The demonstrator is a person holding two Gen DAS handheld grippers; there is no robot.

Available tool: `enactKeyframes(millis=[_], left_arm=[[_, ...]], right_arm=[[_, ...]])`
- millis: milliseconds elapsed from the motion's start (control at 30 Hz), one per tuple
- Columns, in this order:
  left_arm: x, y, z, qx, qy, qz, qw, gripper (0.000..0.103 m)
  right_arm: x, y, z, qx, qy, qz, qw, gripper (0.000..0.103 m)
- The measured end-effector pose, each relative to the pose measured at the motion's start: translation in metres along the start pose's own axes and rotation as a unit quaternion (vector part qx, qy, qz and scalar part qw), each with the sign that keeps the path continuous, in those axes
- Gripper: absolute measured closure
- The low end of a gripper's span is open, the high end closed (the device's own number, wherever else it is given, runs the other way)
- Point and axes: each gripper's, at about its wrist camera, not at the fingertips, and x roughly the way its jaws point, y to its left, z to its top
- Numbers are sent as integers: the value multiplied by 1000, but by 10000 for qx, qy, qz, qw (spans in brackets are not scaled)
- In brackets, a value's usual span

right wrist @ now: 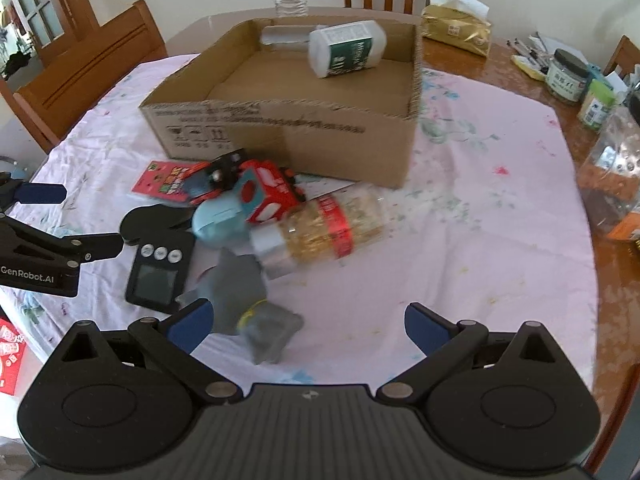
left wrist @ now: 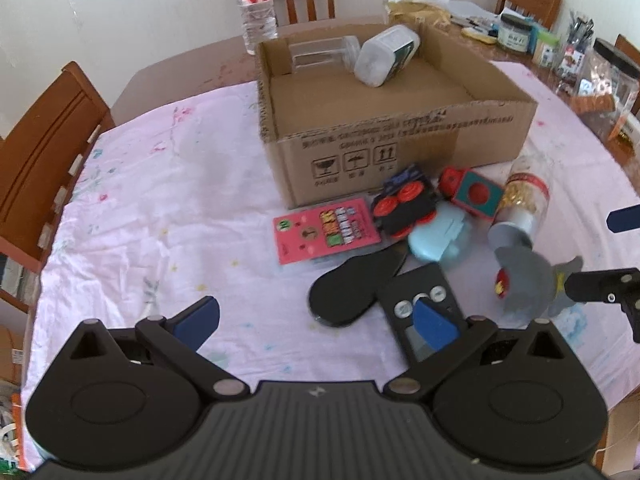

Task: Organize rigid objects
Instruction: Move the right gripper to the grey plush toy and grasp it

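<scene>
A cardboard box [left wrist: 400, 140] stands on the pink cloth with a white bottle [left wrist: 384, 56] and a clear jar [left wrist: 320, 54] lying inside. In front of it lies a heap: pink card [left wrist: 324, 228], black toy truck [left wrist: 404, 204], red-teal cube [left wrist: 472, 192], light blue piece [left wrist: 436, 236], gold-filled jar [right wrist: 324, 232] on its side, black digital device [right wrist: 160, 268], grey shark toy [right wrist: 244, 292]. My left gripper [left wrist: 316, 322] is open, its right finger over the device. My right gripper [right wrist: 308, 324] is open, its left finger beside the shark toy. Neither holds anything.
A water bottle [left wrist: 256, 0] stands behind the box. Jars and pen holders [left wrist: 516, 32] crowd the table's right side, with a gold packet [right wrist: 456, 28] at the back. Wooden chairs [left wrist: 48, 140] ring the table. Bare cloth [left wrist: 160, 200] lies left of the heap.
</scene>
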Motion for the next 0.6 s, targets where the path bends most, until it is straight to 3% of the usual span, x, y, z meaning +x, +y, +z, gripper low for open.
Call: enactKeyframes(millis=[300,600], left_arm=[[9,34,9,129,-121,-36,9998,0],[20,54,12,729,-196,-624,9952,1]], right_arm=[[12,28,0,558,-155,-236,9980,0],[47,59,-2,1697,-148,-1418,9751,0]])
